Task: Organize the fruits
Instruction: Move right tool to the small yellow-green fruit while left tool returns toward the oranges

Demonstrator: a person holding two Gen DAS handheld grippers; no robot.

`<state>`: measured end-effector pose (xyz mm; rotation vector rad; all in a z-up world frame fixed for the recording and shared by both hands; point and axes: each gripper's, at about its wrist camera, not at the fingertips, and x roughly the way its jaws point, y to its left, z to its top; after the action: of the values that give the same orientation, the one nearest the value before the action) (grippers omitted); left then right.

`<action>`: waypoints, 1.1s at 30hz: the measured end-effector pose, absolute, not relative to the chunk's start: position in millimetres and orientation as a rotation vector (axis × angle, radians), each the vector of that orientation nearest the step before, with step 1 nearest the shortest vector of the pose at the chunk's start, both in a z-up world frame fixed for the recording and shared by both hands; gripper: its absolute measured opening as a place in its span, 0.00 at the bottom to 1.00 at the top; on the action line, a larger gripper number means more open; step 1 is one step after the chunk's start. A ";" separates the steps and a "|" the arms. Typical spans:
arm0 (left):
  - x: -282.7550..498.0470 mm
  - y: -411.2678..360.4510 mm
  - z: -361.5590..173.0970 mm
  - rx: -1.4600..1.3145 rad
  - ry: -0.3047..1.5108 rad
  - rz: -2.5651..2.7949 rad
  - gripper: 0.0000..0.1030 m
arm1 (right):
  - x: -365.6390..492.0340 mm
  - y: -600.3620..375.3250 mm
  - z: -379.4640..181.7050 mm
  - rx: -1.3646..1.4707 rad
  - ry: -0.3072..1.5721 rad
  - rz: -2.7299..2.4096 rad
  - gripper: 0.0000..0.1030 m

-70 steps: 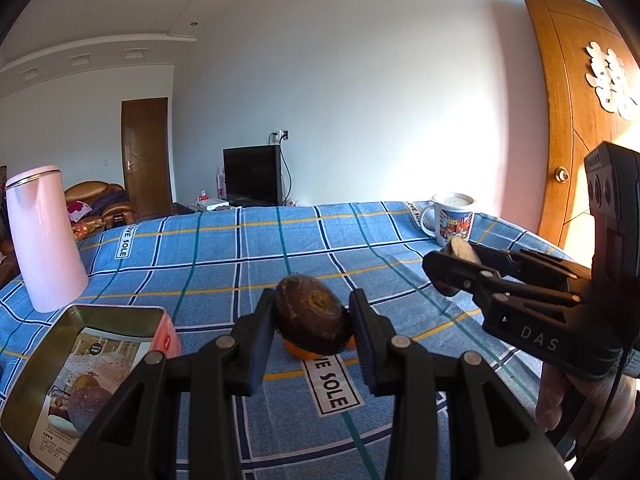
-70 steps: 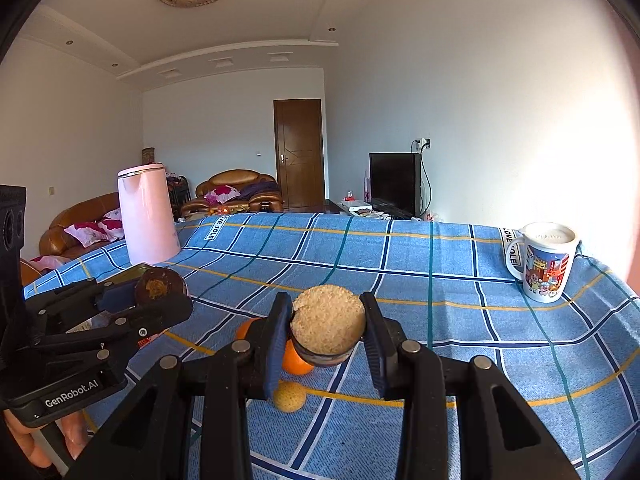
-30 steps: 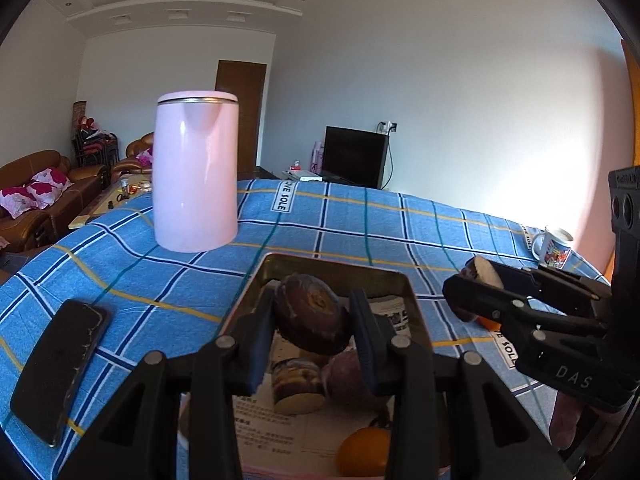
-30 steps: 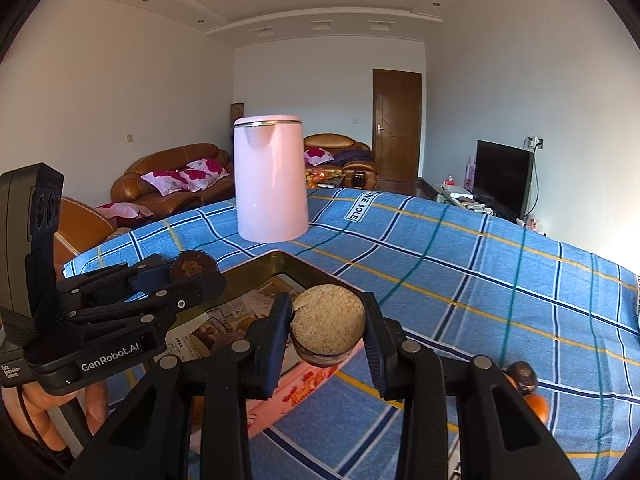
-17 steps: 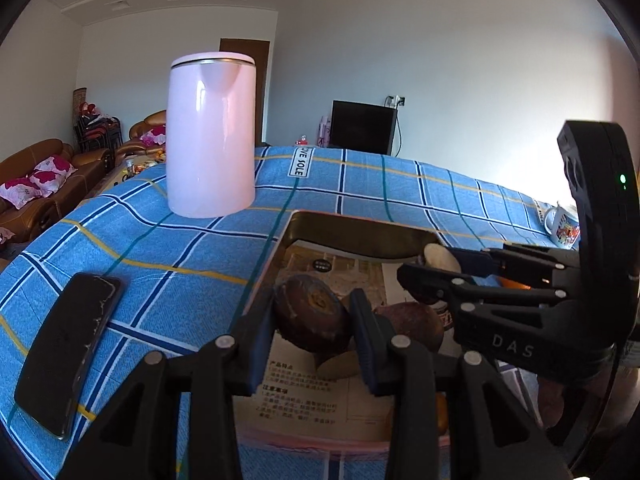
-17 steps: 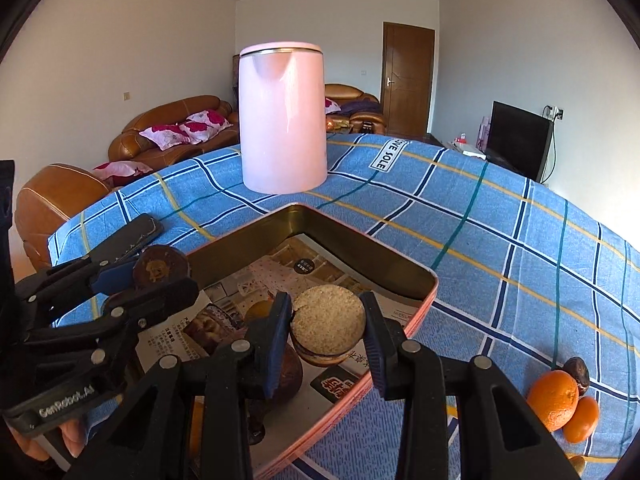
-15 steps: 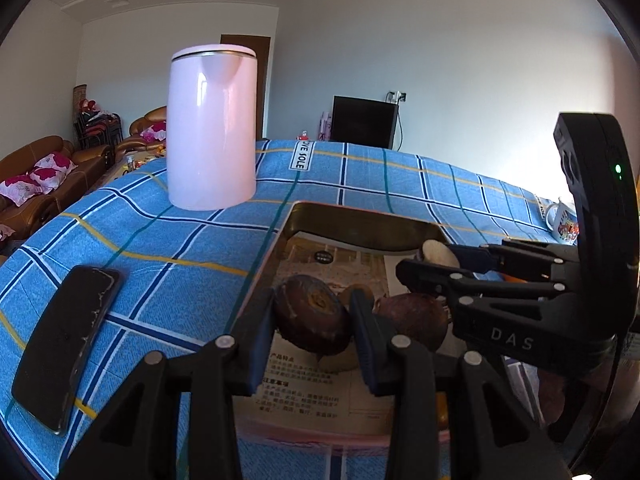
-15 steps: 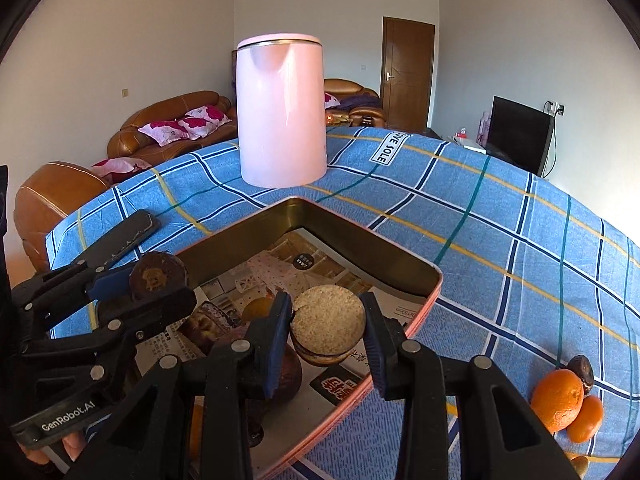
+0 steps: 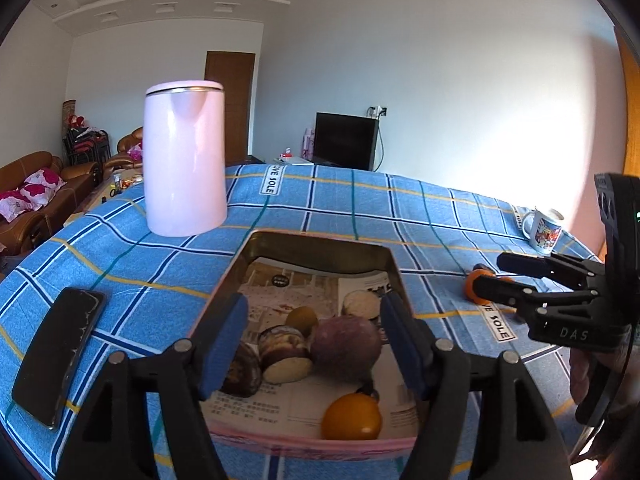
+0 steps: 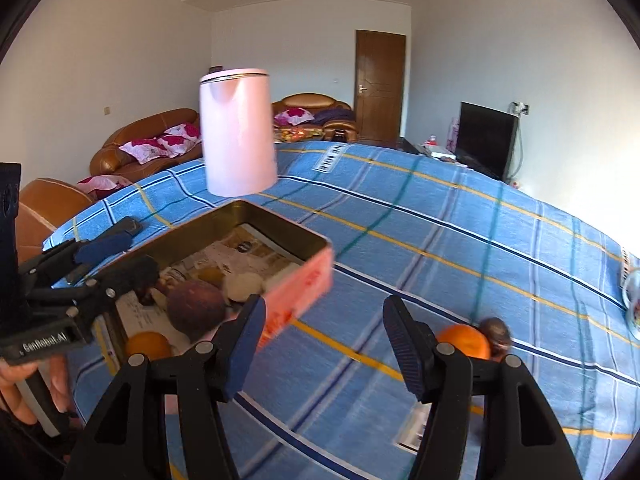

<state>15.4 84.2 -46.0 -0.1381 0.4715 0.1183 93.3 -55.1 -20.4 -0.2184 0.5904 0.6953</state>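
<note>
A gold tin lined with newspaper holds a purple passion fruit, brown cut halves, a pale half and an orange. My left gripper hangs over the tin's near end. Its jaws are opening, with nothing pinched between them. My right gripper is beside the tin's pink wall, over the cloth. Its jaws are opening too and hold nothing. An orange and a dark fruit lie on the cloth to the right.
A tall pink kettle stands behind the tin. A black phone lies at the left. A printed mug sits far right. The blue plaid cloth covers the table. A hand holds the left gripper's handle.
Both grippers opened and let go of their fruit halves, which now lie in the tin. The right gripper swung right, off the tin.
</note>
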 end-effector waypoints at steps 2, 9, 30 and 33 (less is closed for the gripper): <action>19.0 70.7 -40.6 -0.119 0.468 0.088 0.69 | 99.6 -86.9 -21.6 -0.225 0.604 0.622 0.61; 42.4 21.4 -26.1 -0.067 0.491 -0.032 0.72 | 119.8 -156.5 -36.9 -0.174 0.687 0.496 0.61; 116.7 -42.1 -50.4 -0.017 0.645 -0.115 0.72 | 130.0 -165.2 -53.8 -0.168 0.782 0.526 0.27; 128.7 -49.7 -55.0 -0.016 0.668 -0.123 0.72 | 135.1 -175.6 -45.0 -0.126 0.742 0.482 0.27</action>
<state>128.7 -49.7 -55.0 -0.0164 0.6677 -0.1232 135.1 -175.6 -45.0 -0.1264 0.7417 0.4823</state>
